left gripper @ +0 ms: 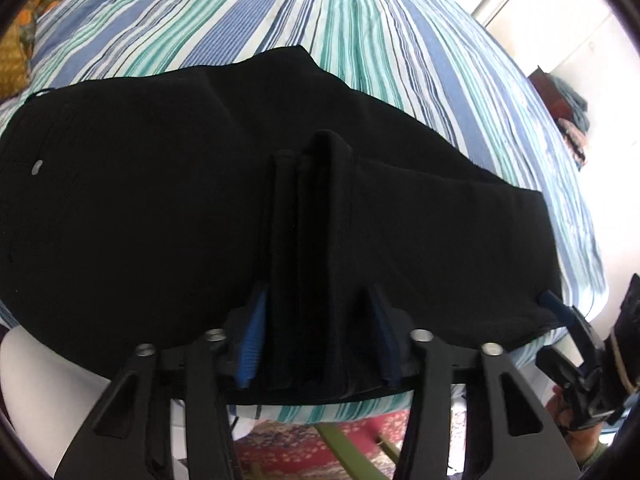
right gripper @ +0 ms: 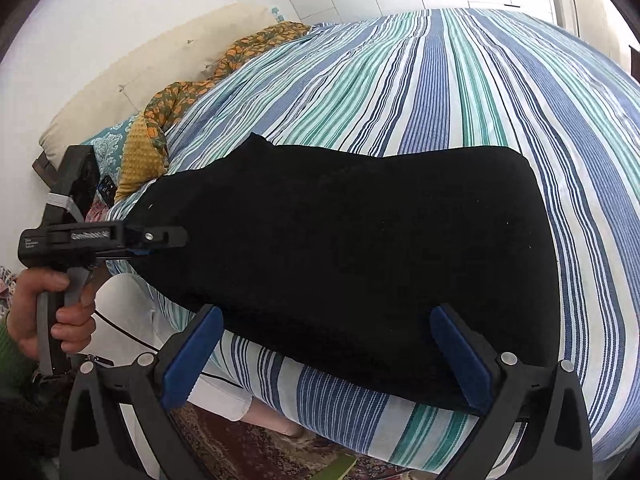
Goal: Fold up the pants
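Black pants (left gripper: pixel 160 208) lay flat near the bed (left gripper: pixel 360 40) edge. Left gripper (left gripper: pixel 316 336) pinched a raised pleat at the pants' near edge, probably to lift for folding. Right gripper (right gripper: pixel 324 356) stood wide open beside the near hem, gripping nothing.

Right gripper (right gripper: pixel 326 356) gapes wide over black pants (right gripper: pixel 340 248).

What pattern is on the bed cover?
Blue, teal and white stripes on the bed cover, clearest in the right wrist view.
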`<state>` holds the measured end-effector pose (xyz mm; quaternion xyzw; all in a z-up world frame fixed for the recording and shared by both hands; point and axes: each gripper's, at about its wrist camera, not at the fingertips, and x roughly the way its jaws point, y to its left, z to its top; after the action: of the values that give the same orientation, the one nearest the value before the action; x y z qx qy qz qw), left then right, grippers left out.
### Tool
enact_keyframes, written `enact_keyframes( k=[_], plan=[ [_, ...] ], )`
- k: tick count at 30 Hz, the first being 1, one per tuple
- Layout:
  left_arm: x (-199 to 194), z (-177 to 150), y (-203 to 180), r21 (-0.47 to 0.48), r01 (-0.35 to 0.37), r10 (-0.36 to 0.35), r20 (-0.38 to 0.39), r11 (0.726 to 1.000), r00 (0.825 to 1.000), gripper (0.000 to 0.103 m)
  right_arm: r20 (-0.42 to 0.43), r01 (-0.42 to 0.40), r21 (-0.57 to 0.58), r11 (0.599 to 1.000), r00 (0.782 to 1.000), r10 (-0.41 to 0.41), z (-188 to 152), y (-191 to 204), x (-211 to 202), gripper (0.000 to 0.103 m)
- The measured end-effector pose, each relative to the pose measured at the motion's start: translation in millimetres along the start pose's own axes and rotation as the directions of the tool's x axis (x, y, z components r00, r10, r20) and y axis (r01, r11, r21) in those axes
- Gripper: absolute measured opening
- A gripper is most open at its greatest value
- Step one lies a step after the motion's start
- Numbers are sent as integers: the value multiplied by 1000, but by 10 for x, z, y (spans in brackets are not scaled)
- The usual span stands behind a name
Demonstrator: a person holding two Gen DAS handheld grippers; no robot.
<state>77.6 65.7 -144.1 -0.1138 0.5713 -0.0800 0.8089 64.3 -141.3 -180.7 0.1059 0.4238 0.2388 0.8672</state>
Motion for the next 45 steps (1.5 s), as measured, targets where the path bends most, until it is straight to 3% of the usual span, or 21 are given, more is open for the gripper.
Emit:
enact_keyframes(
  k=[1,7,10,12,15,17,18,20,22,25,27,29,32,33,37,42,45],
  plan=[
    [11,11,-20,-2,20,-20,4,1000,1000,13,3,-3,-3,1000,1000,3,-7,-5,-10,103],
    [-263,96,-125,86,-6,-3,108,996,994,11,56,-32,31,999,998,30,123,-40,-298,103],
    [-153,88,-70,81,-13,6,83,997,997,11,157,-67,-5,998,985,67,362,54,-610,103],
    [-58,41,-113,106,-31,22,79,994,997,12,166,-103,-43,994,980,109,494,114,-653,103],
    [-8,55,-90,97,-33,24,90,995,996,13,61,-175,-32,984,982,177,452,72,-358,103],
    [9,25,-14,60,-1,-4,90,998,996,13,-127,-212,69,975,967,220,219,-71,89,100],
    [6,16,10,50,7,-12,92,999,996,13,-181,-182,82,980,964,194,83,-110,229,97],
    [-2,-1,15,56,6,-12,94,998,996,13,-139,-153,-3,988,979,152,45,-22,142,94],
    [35,18,10,74,-6,-1,97,997,995,14,-131,-149,0,989,980,148,186,46,-5,94],
    [41,74,-13,79,-14,6,99,997,995,14,0,-157,0,988,988,157,466,35,-326,94],
    [38,73,-8,74,-9,2,101,997,995,14,30,-141,14,990,990,141,584,-60,-388,94],
    [54,66,-3,69,-4,-3,102,998,995,15,14,-120,76,990,993,119,597,-233,-307,94],
    [123,47,19,69,6,-12,97,998,995,18,-176,-69,209,976,979,107,370,-547,132,94],
    [128,47,15,74,1,-8,96,997,995,19,-188,-60,220,974,977,103,291,-596,197,94],
    [119,52,23,83,-2,-6,97,997,995,21,-124,-33,174,984,991,56,355,-449,22,93],
    [123,39,6,86,2,-11,105,996,994,21,38,-23,101,995,999,19,465,-240,-318,93],
    [137,28,23,76,16,-24,104,997,994,22,-34,-5,103,995,999,9,342,-315,-169,93]
  ],
)
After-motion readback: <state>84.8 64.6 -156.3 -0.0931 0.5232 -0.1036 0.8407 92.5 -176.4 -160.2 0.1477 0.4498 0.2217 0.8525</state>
